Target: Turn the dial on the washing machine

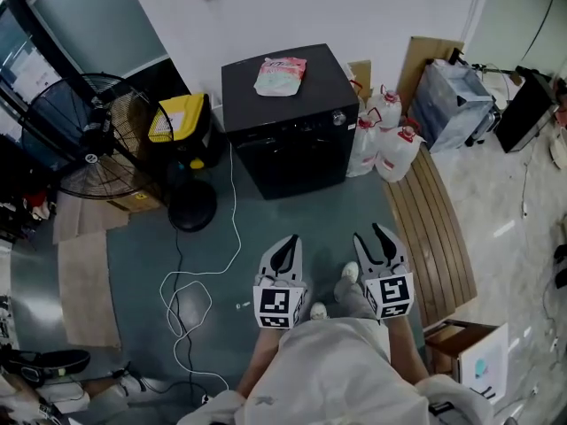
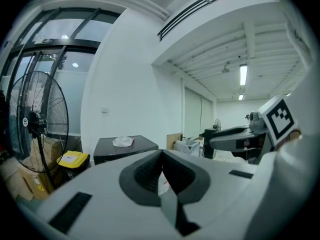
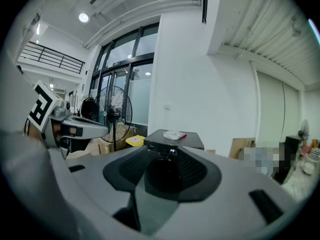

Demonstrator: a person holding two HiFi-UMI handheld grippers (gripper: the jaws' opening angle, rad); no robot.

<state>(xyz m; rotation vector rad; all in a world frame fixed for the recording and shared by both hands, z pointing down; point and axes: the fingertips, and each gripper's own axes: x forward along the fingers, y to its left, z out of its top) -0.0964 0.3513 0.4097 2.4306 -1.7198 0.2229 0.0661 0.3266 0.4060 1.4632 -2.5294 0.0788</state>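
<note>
1. The washer (image 1: pixel 283 122) stands against the white wall with its door facing the person. The dial (image 1: pixel 338 118) sits at the right end of its front panel.
2. A bag (image 1: pixel 280 75) lies on the washer's top.
3. Jugs (image 1: pixel 385 140) stand just right of the washer. A bin (image 1: pixel 177 120) and a fan (image 1: pixel 89 135) stand to its left.
4. The left gripper (image 1: pixel 287 246) is in front of the washer and well apart from it. Its jaws are together with nothing between them.
5. The right gripper (image 1: pixel 370 237) is also well short of the washer. Its jaws are narrowly apart and empty.
6. A cord (image 1: pixel 235 228) trails over the floor from the washer's left side.
</note>
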